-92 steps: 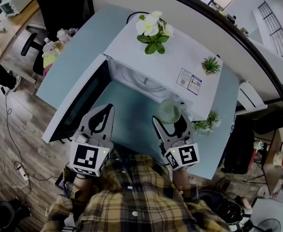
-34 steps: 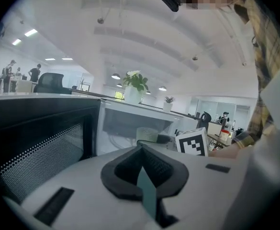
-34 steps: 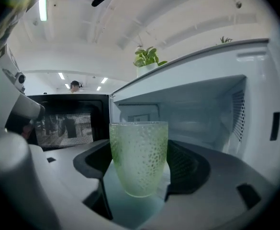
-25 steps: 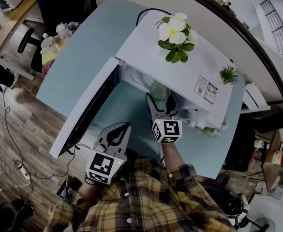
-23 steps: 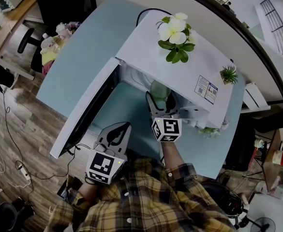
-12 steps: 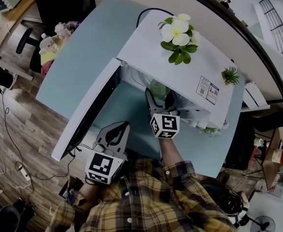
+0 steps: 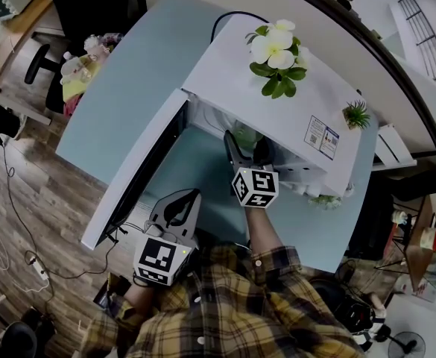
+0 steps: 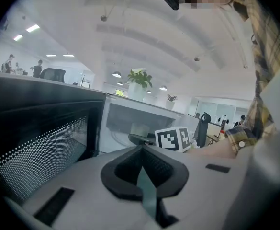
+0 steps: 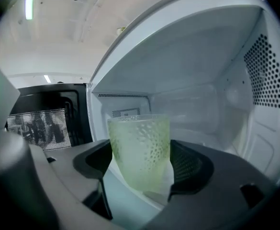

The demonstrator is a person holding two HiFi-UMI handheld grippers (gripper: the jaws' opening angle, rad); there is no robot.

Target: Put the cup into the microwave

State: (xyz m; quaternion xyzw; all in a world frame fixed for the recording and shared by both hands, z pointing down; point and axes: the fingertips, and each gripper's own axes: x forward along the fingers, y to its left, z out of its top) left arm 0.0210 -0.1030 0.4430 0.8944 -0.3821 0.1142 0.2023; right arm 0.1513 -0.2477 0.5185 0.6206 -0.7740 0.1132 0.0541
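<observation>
A pale green dimpled cup (image 9: 140, 152) stands upright between the jaws of my right gripper (image 9: 142, 169), which is shut on it. The cup is at the mouth of the white microwave (image 9: 211, 104), just over its front sill, with the cavity straight ahead. In the head view the cup (image 7: 244, 136) and right gripper (image 7: 244, 146) reach under the microwave's top (image 7: 277, 103). The door (image 7: 139, 170) hangs open to the left. My left gripper (image 7: 182, 196) is shut and holds nothing, low near the door's free edge. From the left gripper (image 8: 140, 147), the cup (image 8: 140, 130) shows faintly inside the opening.
A white-flowered plant (image 7: 276, 51) and a small spiky plant (image 7: 357, 114) stand on the microwave. Another small plant (image 7: 326, 200) sits by its right side. The microwave rests on a light blue table (image 7: 121, 88), whose edge drops to wood floor (image 7: 31, 200) on the left.
My right gripper has carried the cup forward from over the table to the microwave's opening, a little deeper in the last second. My left gripper stayed by the door.
</observation>
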